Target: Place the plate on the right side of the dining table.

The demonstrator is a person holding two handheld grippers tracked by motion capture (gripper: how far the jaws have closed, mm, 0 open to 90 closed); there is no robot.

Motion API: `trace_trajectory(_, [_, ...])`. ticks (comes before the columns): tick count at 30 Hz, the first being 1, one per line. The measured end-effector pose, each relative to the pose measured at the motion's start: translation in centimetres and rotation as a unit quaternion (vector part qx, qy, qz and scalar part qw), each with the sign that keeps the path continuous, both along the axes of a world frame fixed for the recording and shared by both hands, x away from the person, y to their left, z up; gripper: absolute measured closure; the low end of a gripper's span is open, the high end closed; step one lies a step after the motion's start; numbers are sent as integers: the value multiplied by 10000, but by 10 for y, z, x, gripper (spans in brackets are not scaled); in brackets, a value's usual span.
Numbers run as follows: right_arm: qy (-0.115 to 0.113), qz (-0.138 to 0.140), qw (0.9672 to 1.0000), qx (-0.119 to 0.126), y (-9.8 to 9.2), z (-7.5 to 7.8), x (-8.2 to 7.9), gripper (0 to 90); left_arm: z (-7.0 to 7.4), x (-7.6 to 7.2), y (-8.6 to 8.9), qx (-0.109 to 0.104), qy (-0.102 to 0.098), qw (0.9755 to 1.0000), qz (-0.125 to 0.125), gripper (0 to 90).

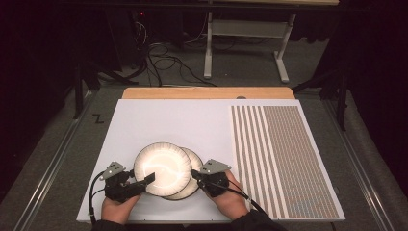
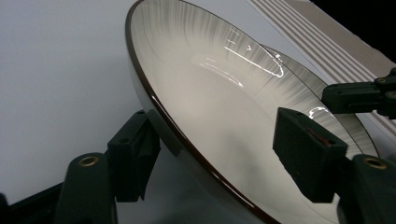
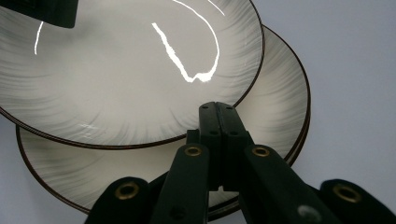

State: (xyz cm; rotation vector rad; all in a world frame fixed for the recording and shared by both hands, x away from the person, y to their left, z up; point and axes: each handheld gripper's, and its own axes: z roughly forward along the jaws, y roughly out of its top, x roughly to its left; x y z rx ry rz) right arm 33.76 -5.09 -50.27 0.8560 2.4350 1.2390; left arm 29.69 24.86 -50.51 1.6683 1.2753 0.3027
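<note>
The upper plate (image 1: 162, 168), a pale ribbed dish with a dark rim, is tilted with its near rim between the left gripper (image 1: 144, 182)'s fingers (image 2: 133, 161), which stand apart on either side of it, one under and one over the rim. It overlaps the lower plate (image 1: 191, 185), which lies flat on the white surface (image 1: 159, 122). The right gripper (image 3: 218, 126) has its fingers pressed together, tips over the lower plate's rim. The step looks like separating or restacking the two; next, the left fingers likely need to close firmly before lifting.
</note>
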Motion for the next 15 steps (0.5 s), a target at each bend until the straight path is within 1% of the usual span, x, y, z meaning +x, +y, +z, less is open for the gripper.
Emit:
trace_trajectory(3, [10, 13, 10000, 7, 0, 0, 1, 900, -1, 1, 0, -35, 59, 10000, 35, 390])
trace_trajectory(4, [27, 9, 10000, 14, 0, 0, 1, 900, -1, 1, 0, -52, 105, 9999, 57, 390])
trace_trajectory(5, [26, 4, 10000, 20, 0, 0, 1, 900, -1, 1, 0, -53, 158, 9999, 46, 418])
trace_trajectory(6, [32, 9, 10000, 25, 0, 0, 1, 900, 0, 1, 0, -35, 186, 9998, 46, 428])
trace_trajectory(7, [25, 19, 10000, 33, 0, 0, 2, 900, 0, 2, -2, 41, 242, 9997, 17, 441])
trace_trajectory(8, [19, 7, 10000, 32, 0, 0, 2, 900, -1, 3, -3, 48, 310, 9995, 15, 455])
trace_trajectory(9, [17, 10, 10000, 28, 0, 0, 2, 900, -1, 3, -3, 48, 310, 9995, 15, 464])
trace_trajectory(10, [19, 11, 10000, 26, 0, 0, 2, 900, -1, 4, -1, -84, 398, 9991, 72, 479])
trace_trajectory(11, [19, 11, 10000, 26, 0, 0, 2, 900, -1, 4, -1, -84, 398, 9991, 72, 493])
trace_trajectory(13, [22, 23, 10000, 23, 0, 0, 2, 900, -1, 4, 1, -205, 435, 9988, 110, 505])
trace_trajectory(15, [30, 37, 10000, -10, 0, 0, 2, 900, 0, 4, 2, -280, 453, 9984, 171, 548])
